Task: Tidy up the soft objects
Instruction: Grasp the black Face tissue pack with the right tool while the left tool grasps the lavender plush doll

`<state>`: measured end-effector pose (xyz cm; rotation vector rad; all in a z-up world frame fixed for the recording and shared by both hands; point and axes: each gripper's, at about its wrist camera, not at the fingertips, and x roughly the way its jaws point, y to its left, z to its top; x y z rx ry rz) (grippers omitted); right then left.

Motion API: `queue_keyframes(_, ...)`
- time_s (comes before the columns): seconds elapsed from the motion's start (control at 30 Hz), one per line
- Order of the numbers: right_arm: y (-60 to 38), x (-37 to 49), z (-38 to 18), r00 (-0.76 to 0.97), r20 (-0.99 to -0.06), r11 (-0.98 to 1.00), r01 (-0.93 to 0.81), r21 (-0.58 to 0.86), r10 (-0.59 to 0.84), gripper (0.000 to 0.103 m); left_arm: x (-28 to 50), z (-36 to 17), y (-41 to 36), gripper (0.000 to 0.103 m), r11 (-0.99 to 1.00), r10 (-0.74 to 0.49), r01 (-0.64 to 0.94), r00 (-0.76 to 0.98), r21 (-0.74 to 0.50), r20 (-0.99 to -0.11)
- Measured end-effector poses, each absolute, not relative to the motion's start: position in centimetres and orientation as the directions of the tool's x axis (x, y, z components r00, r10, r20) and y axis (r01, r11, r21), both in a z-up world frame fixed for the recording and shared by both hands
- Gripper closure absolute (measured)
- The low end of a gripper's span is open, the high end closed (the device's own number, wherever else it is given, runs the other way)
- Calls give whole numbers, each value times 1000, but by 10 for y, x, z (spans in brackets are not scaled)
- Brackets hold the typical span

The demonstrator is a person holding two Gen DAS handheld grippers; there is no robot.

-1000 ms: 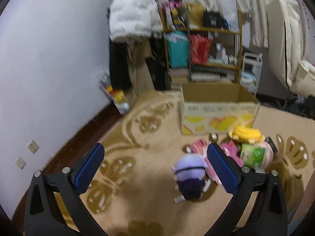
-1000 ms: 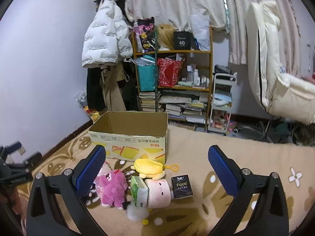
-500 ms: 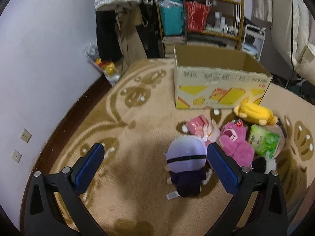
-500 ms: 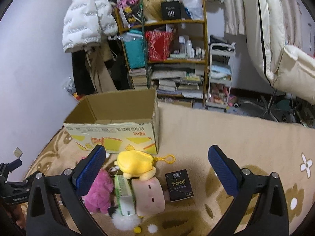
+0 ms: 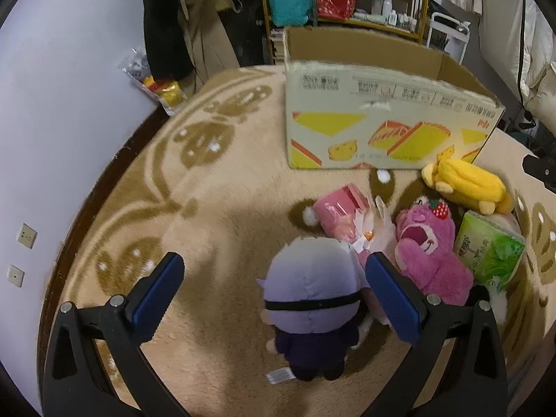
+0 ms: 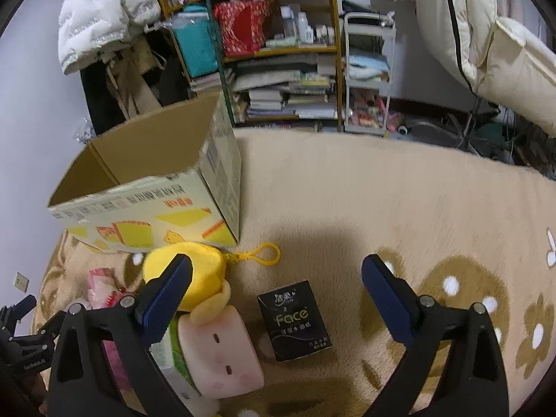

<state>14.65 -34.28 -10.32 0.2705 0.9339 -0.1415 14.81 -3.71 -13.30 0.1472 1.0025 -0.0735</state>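
Note:
A lilac-haired plush doll (image 5: 311, 307) lies on the beige rug between the open fingers of my left gripper (image 5: 274, 295), nearer the right finger. Beside it lie a pink packet (image 5: 342, 210), a magenta bear plush (image 5: 429, 248), a green tissue pack (image 5: 490, 248) and a yellow plush (image 5: 465, 184). An open cardboard box (image 5: 378, 118) stands behind them. My right gripper (image 6: 276, 299) is open above a black "face" tissue pack (image 6: 293, 319). Its left finger is over the yellow plush (image 6: 189, 271) and a pink square plush (image 6: 217, 351).
A cluttered shelf (image 6: 264, 45) and a white cart (image 6: 368, 76) stand behind the box (image 6: 149, 187). A white jacket (image 6: 104, 10) hangs at the left wall. A cream chair (image 6: 493, 48) is at the right. Rug stretches to the right (image 6: 399, 194).
Both grippers have tilted down and moved closer to the toys. The lilac doll now sits between the left fingers; the right gripper has come down over the black pack.

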Motion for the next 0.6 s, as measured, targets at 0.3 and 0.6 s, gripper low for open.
queue_keyframes(0.3, -354, 156, -129, 514, -858, 939, 288, 188, 14, 20, 155, -155, -42, 0, 986, 19, 136, 487, 97, -873)
queue_keyframes(0.6, -377, 158, -164, 400, -911, 884, 382, 269, 104, 33, 159, -167, -44, 0, 986, -7, 151, 450, 69, -893)
